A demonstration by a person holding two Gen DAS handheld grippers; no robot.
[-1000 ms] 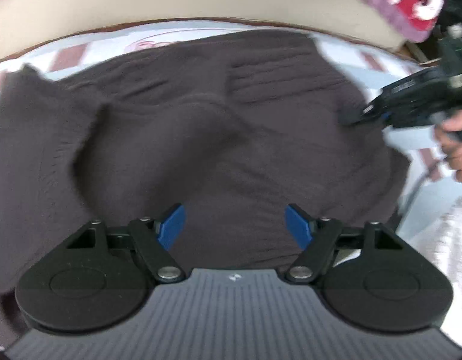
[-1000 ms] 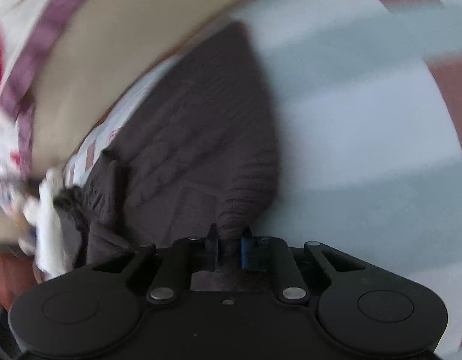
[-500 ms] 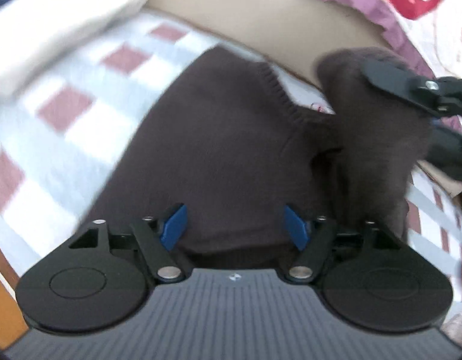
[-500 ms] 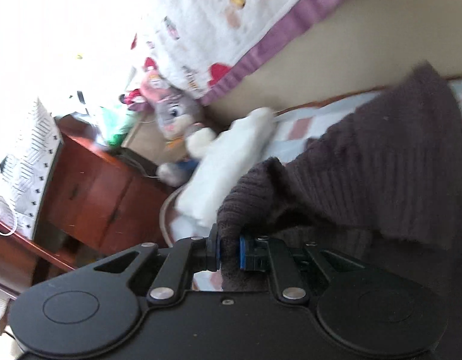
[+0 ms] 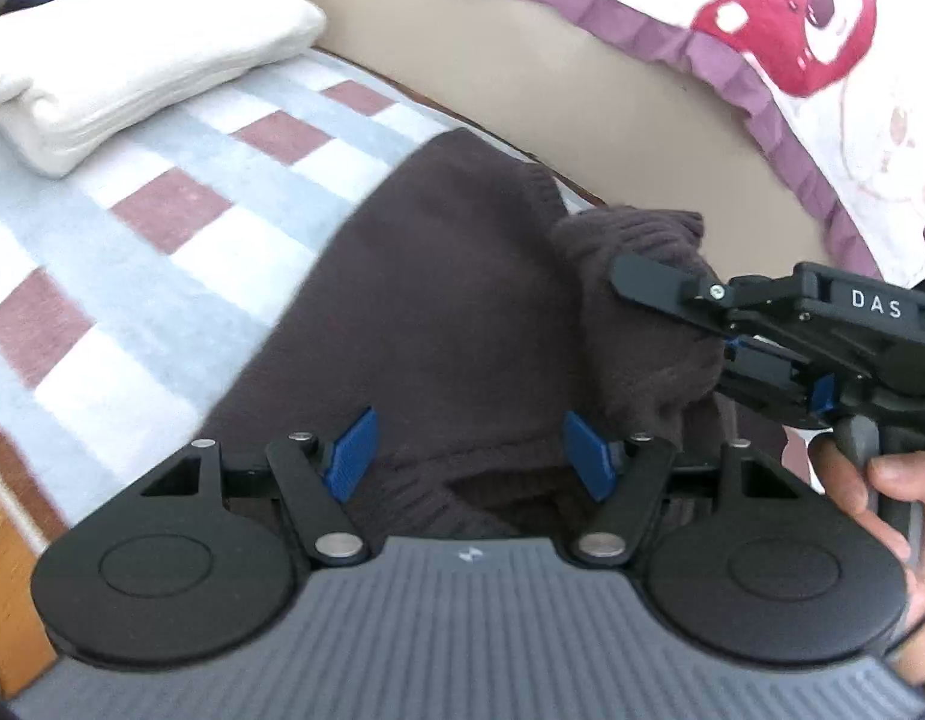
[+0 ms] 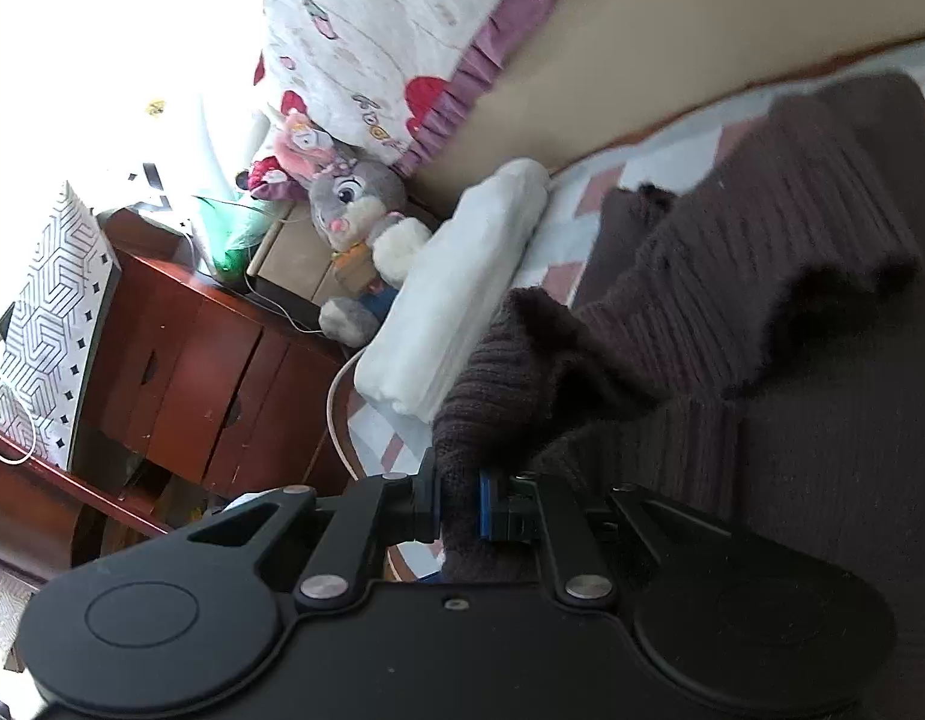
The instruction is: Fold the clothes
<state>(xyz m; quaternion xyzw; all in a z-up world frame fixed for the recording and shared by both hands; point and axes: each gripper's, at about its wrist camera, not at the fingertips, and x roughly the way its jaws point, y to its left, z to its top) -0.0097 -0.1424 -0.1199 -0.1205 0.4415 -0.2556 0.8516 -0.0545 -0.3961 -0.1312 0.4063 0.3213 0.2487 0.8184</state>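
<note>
A dark brown knit sweater (image 5: 438,312) lies on the checked bedspread (image 5: 162,240). My left gripper (image 5: 469,451) hovers over its near edge. Its blue pads (image 5: 351,453) stand wide apart with flat fabric below them, so it is open. My right gripper (image 5: 702,336), held by a hand (image 5: 882,498), comes in from the right. It lifts a bunched, ribbed part of the sweater above the body. In the right wrist view that gripper (image 6: 459,507) is shut on the thick fold, and the sweater (image 6: 762,300) drapes away to the right.
A folded white towel (image 5: 132,60) lies at the bed's far left, also seen as the white towel (image 6: 462,288). A beige headboard (image 5: 552,78) and a printed quilt (image 5: 822,30) run behind. Beside the bed stand a plush rabbit (image 6: 354,222), a wooden nightstand (image 6: 192,372) and a patterned bag (image 6: 48,312).
My right gripper swept a part of the sweater up and across over the body, then nearly stopped. My left gripper swung along the garment and stayed open.
</note>
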